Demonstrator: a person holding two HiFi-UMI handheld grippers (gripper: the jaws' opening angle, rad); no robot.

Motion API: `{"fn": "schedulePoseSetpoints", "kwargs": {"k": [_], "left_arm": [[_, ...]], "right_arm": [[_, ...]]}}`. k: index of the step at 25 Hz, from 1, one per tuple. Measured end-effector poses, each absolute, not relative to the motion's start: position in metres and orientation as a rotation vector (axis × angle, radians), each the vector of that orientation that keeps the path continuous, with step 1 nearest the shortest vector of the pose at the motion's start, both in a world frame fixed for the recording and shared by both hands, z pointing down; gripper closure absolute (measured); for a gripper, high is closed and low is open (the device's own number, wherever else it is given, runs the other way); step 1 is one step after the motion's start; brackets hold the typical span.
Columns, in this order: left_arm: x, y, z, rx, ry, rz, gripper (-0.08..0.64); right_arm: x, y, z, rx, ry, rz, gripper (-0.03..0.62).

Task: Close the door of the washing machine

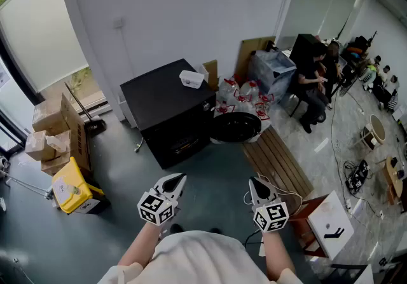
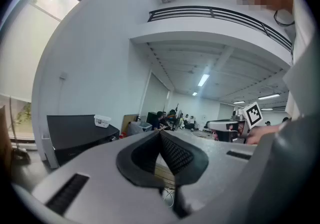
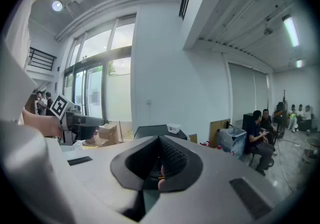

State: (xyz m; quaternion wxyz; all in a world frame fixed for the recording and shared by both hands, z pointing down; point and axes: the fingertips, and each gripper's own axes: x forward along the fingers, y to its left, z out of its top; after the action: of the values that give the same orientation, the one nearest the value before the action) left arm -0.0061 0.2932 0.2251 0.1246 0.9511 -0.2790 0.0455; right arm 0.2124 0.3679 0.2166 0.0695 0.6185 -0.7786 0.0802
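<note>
So the biggest thing here is the grey floor (image 1: 216, 175), and the black washer (image 1: 162, 95) sits on it against the white wall. Its round door (image 1: 235, 128) is hanging wide open, swung out at the washer's front corner on the right of the head view, next to a pile of red-and-white bags (image 1: 245, 95). Just below the door there's a run of wood slats (image 1: 280, 165) on the floor. Over on the left are some cardboard boxes (image 1: 54, 130), plus a yellow thing (image 1: 68, 187) nearer the person. A few people (image 1: 313, 82) are sitting far off on the right.

Both claws are held up low in the head view, well apart from the washer and pointing roughly toward it. The left claw (image 1: 180, 179) is clenched with nothing in it, its tips meeting in its own view. Same deal with the right claw (image 1: 253, 182): squeezed closed and empty. Smallest bit: a little white tub (image 1: 191, 78) on top of the washer.
</note>
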Motion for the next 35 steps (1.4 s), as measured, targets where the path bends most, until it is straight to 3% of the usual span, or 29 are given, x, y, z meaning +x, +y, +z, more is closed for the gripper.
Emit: {"fn": "schedulePoseSetpoints", "kwargs": {"k": [35], "left_arm": [[0.068, 0.344, 0.246, 2.726, -0.817, 0.174, 0.554]], "right_arm": [[0.273, 0.41, 0.237, 1.812, -2.395, 0.291, 0.56]]}}
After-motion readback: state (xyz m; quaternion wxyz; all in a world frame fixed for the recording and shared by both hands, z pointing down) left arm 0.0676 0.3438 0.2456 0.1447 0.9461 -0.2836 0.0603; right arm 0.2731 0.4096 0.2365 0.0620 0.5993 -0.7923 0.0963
